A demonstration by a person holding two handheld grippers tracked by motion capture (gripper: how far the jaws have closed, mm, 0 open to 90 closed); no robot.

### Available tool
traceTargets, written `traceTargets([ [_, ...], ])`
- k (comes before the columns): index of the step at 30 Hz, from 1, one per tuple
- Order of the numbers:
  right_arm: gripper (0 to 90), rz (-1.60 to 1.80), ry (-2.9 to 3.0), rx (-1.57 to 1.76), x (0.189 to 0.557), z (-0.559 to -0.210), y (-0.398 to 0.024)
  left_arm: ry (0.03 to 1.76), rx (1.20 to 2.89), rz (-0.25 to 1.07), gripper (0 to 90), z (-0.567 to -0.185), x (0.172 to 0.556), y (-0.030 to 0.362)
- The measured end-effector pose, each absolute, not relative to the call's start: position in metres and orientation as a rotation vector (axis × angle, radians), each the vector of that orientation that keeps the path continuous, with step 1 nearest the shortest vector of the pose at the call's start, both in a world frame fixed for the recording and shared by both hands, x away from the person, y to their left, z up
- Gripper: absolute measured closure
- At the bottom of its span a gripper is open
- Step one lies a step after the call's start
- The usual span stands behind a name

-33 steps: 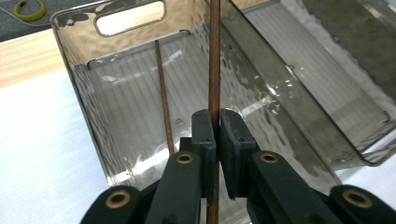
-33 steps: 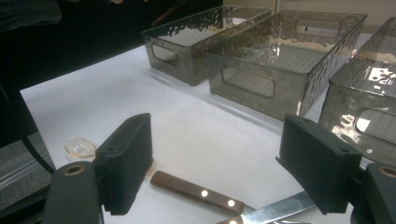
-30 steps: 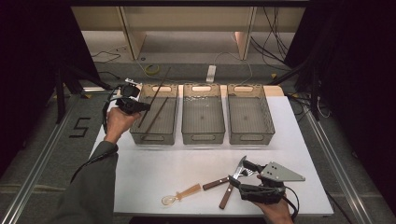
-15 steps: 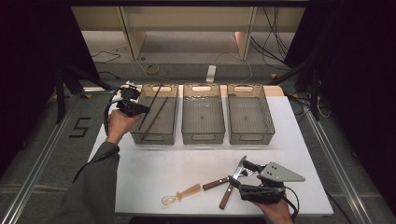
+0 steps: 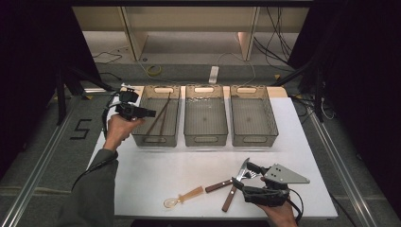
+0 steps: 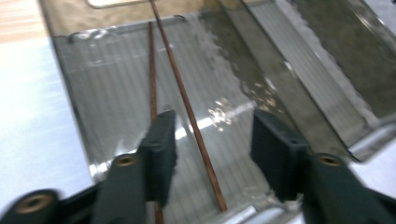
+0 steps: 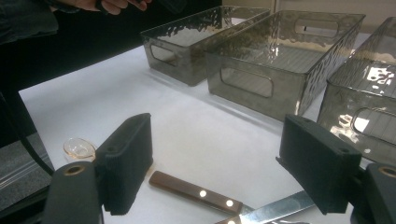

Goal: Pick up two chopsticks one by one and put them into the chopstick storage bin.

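1. The left tongs (image 5: 150, 113) have just been opening over the left bin (image 5: 142, 138). The chopsticks (image 6: 187, 100) lie loose in the bin, one running up between the parted jaws, the other beside the left jaw; no pad is seen pressing on them.
2. A chopstick could be snagged and dragged out if the left tongs are pulled away carelessly.
3. The right tongs (image 7: 219, 172) are held open and empty, just above a wood-handled knife (image 7: 198, 191) on the worktop (image 5: 156, 170); a second knife (image 5: 229, 201) and a spoon (image 5: 182, 197) lie near.
4. A flat handle could slip from the pads if it is gripped off-centre.
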State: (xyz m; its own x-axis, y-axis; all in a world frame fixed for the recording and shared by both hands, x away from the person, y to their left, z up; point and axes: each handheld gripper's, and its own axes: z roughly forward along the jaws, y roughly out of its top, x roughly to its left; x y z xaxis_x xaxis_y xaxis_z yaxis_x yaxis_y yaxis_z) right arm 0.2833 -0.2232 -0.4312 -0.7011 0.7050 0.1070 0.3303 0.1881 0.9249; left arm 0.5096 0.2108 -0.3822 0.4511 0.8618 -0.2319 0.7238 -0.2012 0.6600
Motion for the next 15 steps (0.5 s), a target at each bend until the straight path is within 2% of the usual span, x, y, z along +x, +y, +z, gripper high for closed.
traceTargets([
  [6, 26.1, 1.515, 2.124, 0.977, 0.283, -0.431, -0.224, 1.237, 1.969, 0.238, 30.2, -0.377, 0.482, 0.204],
  [15, 26.1, 1.518, 2.122, 0.969, 0.283, -0.43, -0.223, 1.161, 2.014, 0.256, 21.3, -0.373, 0.462, 0.192],
])
